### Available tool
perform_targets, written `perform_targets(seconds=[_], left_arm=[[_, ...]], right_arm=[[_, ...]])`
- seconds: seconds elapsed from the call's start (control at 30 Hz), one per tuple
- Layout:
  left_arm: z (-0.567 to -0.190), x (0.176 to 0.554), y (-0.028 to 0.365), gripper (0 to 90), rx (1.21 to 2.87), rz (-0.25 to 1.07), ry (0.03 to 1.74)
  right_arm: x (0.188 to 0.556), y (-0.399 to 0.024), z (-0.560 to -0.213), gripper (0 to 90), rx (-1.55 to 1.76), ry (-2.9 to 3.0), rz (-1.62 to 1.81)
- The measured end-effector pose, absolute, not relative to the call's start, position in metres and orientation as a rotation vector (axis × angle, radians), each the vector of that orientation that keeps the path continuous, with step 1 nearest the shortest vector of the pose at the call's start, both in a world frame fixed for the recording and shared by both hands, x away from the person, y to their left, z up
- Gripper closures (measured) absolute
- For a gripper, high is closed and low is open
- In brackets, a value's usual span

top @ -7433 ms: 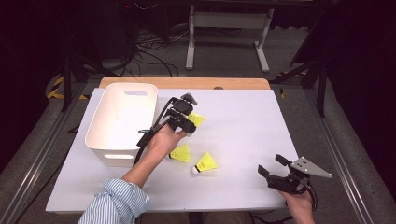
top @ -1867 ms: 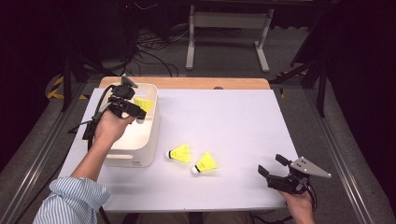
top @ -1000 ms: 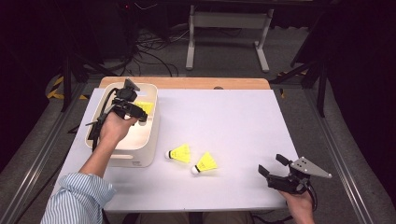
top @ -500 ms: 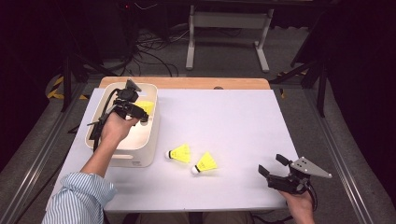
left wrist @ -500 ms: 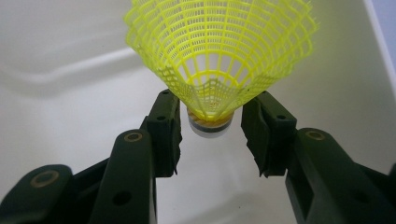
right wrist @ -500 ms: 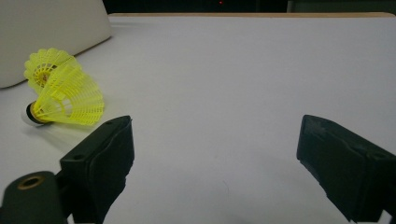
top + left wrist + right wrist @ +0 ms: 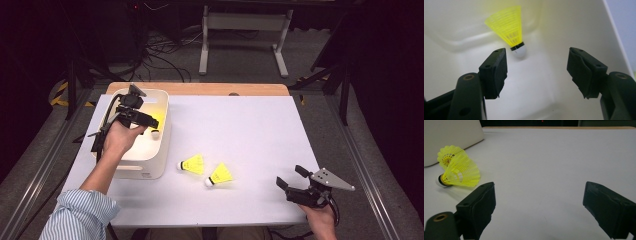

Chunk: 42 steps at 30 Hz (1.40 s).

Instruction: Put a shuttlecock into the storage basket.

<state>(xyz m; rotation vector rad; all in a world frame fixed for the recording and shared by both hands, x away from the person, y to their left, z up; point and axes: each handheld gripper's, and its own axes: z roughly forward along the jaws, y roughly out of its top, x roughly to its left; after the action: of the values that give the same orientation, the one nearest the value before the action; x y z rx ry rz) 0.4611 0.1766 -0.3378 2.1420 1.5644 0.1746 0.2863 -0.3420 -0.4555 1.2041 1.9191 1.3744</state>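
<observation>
Left gripper (image 7: 150, 121) over the white bin (image 7: 162, 150), jaws apart and just been opening, nothing between them. Released yellow shuttlecock (image 7: 510, 33) just beyond and ahead of the left jaw, cork down, inside the bin near its far wall, clear of both pads. To finish well: lift straight up, keep jaws spread, avoid clipping the bin rim. Then swing toward the two shuttlecocks (image 7: 192, 164) (image 7: 219, 175) lying on the table (image 7: 260, 130), well to the right of that gripper. Right gripper (image 7: 292, 179) parked near the table's front edge, jaws wide and empty, nearer shuttlecock ahead and left of its left jaw.
</observation>
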Motion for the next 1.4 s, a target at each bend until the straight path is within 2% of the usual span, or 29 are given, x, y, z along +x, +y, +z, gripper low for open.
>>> perform_targets(seconds=[0.53, 1.4], left_arm=[[-0.323, 0.445, 0.172, 30.6, 2.131, 0.218, 1.482], [-0.307, 0.426, 0.157, 31.4, 2.135, 0.236, 1.359]], right_arm=[[0.286, -0.342, -0.455, 11.9, 1.204, 1.919, 1.374], [0.286, -0.342, -0.455, 11.9, 1.209, 1.916, 1.379]])
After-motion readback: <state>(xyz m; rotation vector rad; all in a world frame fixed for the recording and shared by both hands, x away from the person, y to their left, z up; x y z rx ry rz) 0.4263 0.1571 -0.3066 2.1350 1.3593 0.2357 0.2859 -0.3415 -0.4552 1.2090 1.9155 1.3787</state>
